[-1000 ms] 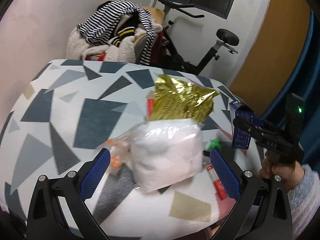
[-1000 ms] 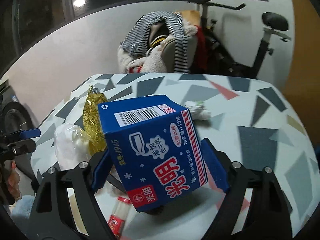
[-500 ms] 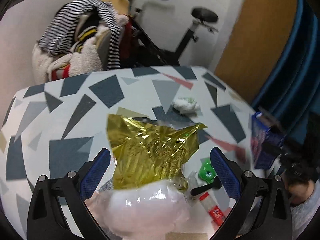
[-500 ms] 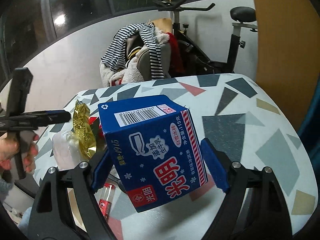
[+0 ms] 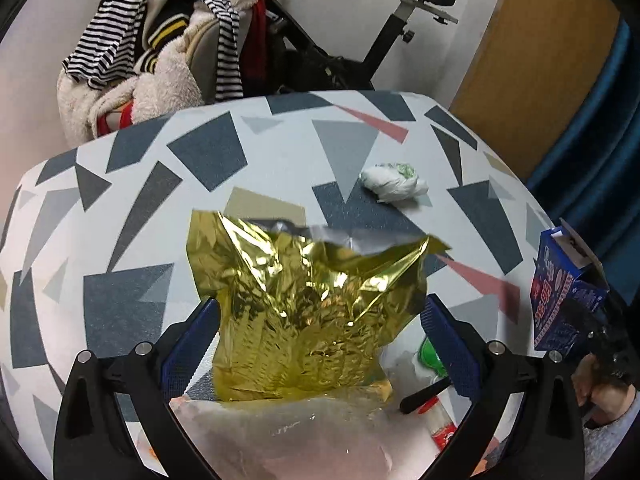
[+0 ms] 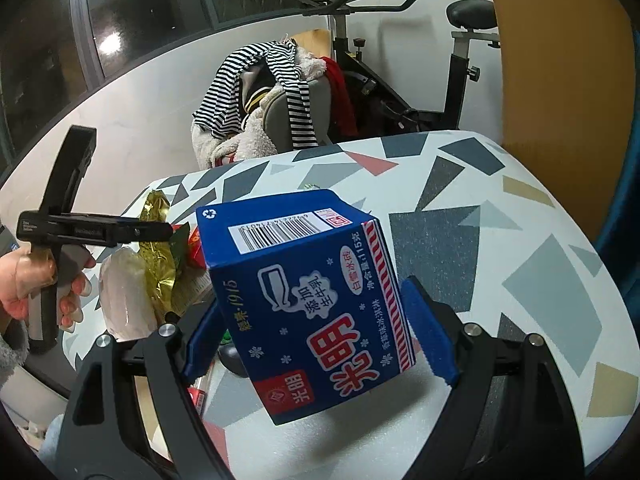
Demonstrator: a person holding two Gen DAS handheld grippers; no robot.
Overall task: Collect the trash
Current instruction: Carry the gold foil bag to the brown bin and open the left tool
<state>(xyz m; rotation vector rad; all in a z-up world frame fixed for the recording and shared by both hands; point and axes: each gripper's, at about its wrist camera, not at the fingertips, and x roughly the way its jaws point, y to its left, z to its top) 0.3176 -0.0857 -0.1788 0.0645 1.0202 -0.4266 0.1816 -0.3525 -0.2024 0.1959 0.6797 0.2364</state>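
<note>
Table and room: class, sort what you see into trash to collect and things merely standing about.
Trash to collect: blue carton, gold foil bag, clear plastic bag, crumpled tissue, small red tube.

Just there: patterned table, exercise bike, chair piled with clothes.

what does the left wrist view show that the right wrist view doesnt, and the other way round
Only the left wrist view shows the crumpled white wrapper lying alone on the table. Only the right wrist view shows the left gripper's handle in the person's hand and the blue carton's barcode. Both show the gold foil bag, the blue carton, the white bag and the clothes-piled chair.
</note>
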